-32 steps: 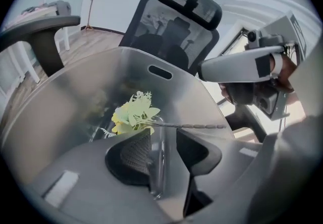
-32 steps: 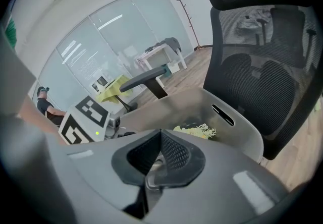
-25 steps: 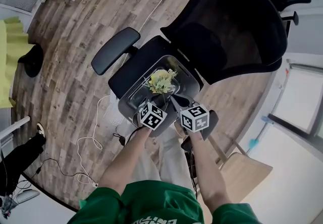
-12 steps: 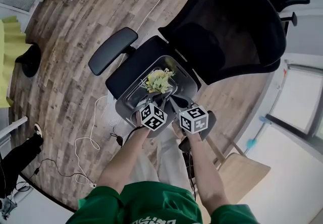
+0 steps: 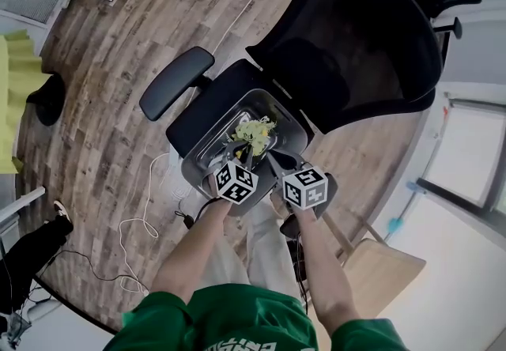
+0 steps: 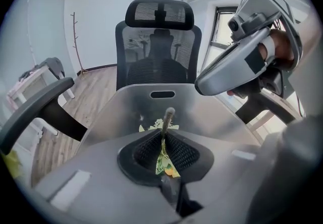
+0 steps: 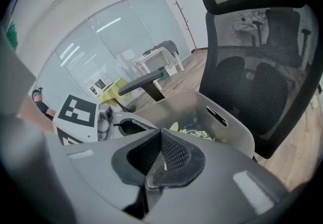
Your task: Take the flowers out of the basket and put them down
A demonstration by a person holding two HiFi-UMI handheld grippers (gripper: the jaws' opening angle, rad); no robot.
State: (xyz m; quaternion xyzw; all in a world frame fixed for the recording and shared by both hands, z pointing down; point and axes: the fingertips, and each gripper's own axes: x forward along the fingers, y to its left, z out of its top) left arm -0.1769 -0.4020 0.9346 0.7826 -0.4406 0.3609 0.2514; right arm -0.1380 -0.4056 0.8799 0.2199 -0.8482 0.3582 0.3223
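while inside basket walls, pinched flowers

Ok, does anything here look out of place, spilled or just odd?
The one oddity is that the grey basket sits on an office chair seat rather than on a table. Nothing is spilled or damaged. The flowers lie inside the basket, and the left gripper has just been closing its jaws on one of their stems.

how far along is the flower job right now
Done: nothing yet; the flowers lie in the basket on the chair seat. In hand: the left gripper has just been closing its jaws, now pinching the stem. The right gripper is shut at the basket's near rim. Left: lift them out and set them down.
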